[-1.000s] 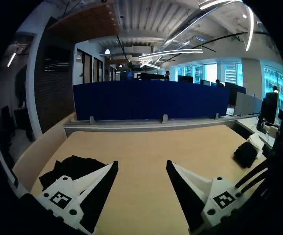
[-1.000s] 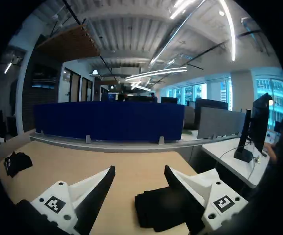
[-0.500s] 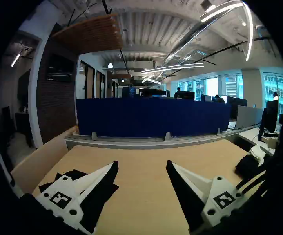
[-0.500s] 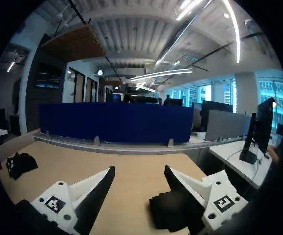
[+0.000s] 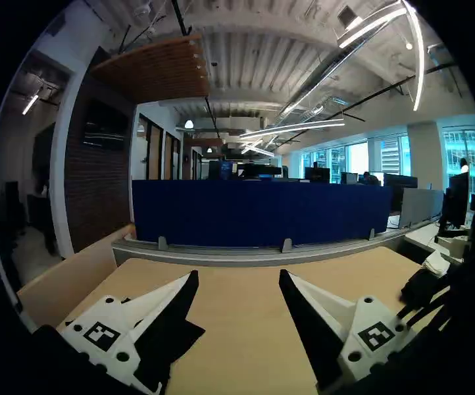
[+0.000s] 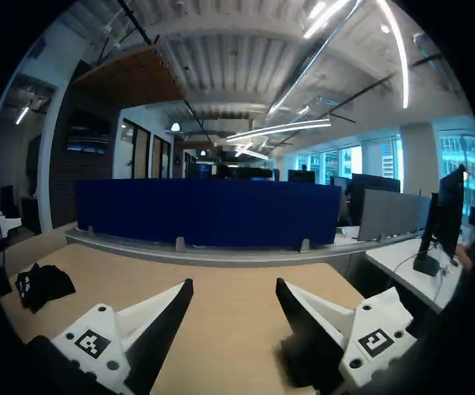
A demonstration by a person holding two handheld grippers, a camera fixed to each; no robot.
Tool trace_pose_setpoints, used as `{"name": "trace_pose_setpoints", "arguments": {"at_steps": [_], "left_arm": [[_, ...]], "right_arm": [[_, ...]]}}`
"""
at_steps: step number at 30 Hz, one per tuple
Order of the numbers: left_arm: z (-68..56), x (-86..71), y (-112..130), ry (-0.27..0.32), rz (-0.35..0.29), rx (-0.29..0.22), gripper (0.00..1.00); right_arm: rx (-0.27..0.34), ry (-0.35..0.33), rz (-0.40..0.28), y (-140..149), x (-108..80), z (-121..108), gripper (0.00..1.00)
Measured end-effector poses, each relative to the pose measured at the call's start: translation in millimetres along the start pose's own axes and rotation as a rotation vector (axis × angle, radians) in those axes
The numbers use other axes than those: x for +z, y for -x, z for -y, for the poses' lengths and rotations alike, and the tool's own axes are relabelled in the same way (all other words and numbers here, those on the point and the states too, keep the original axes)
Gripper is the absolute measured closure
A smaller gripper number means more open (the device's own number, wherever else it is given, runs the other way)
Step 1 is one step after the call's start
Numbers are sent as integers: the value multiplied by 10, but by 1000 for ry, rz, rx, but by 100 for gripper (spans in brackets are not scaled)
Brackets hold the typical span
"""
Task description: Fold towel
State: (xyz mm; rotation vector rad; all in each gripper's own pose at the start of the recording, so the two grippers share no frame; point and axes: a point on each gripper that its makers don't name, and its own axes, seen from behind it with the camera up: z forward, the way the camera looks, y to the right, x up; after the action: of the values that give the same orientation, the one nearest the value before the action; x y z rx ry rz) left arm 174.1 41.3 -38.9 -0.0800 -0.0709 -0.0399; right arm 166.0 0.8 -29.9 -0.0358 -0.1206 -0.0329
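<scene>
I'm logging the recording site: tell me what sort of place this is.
Most likely an open-plan office: a blue desk divider backs the wooden table, a monitor stands on the neighbouring desk, and strip lights hang from an exposed ceiling.

Towel (image 6: 43, 286) sits at the left end of the worktop (image 6: 231, 309). Partition (image 6: 204, 210) runs along the back edge, monitor (image 6: 445, 217) off to the right.

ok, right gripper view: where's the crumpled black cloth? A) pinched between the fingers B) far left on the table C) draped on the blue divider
B: the cloth lies on the table at far left, apart from the open right gripper.
</scene>
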Motion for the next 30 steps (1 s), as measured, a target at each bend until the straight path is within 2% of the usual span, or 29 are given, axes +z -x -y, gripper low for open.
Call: {"name": "trace_pose_setpoints", "arguments": {"at_steps": [9, 21, 24, 30], "left_arm": [[79, 98, 8, -8, -26, 47, 10], [202, 232, 273, -30, -41, 43, 10], [201, 262, 397, -34, -38, 61, 10], [149, 325, 644, -30, -53, 132, 10]], "right_arm": [[17, 1, 20, -72, -6, 114, 3], [33, 28, 59, -69, 36, 149, 3], [45, 41, 68, -54, 54, 128, 3], [44, 68, 77, 2, 106, 70, 3]]}}
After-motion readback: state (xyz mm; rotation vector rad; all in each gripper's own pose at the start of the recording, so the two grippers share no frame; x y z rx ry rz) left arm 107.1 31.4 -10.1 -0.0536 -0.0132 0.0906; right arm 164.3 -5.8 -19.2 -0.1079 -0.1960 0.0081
